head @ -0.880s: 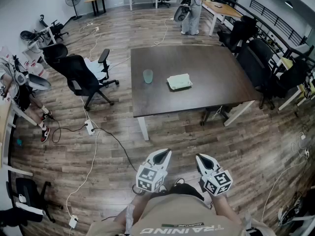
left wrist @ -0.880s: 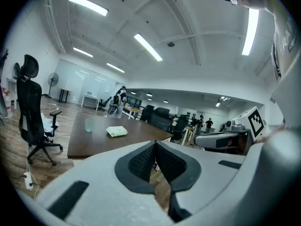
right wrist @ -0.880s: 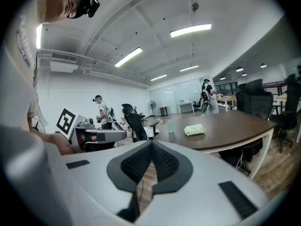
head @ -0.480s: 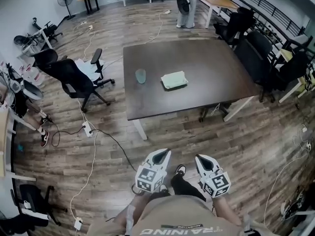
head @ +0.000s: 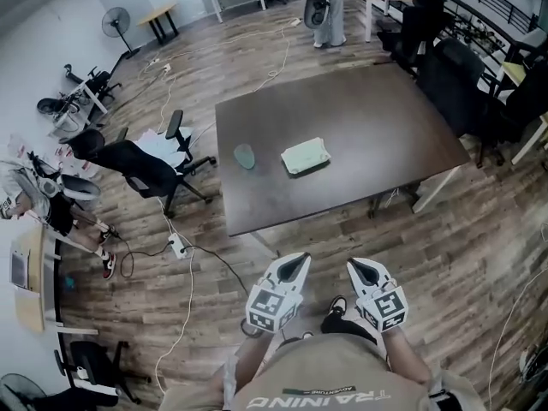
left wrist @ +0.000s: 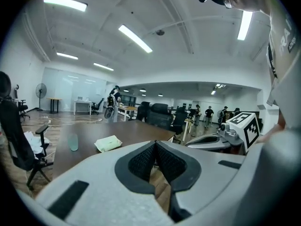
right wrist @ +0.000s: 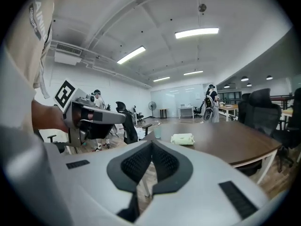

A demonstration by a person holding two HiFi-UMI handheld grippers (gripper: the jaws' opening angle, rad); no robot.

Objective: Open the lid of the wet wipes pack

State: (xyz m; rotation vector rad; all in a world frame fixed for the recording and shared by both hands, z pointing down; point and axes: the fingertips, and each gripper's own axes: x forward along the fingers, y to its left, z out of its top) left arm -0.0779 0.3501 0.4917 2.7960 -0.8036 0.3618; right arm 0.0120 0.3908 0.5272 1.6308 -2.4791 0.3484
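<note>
Left tongs point(head: 296, 262): clenched, empty, well short of dark brown rectangular surface point(head: 385, 110). Pale green soft-film wet wipes pack point(head: 306, 155): flat on surface, left of centre. Long axis roughly along surface's near edge. Likely light, squashy, slick: pin body, pinch lid tab. Lid unreadable from here. Right tongs point(head: 360, 269): clenched, empty, likewise short of surface.

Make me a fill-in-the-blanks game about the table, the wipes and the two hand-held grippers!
1. In the head view, the wet wipes pack lies on the table, to the ___ of the green cup.
2. The jaws of the left hand-held gripper are ___.
3. The right hand-held gripper holds ___.
Missing words: right; shut; nothing.
</note>
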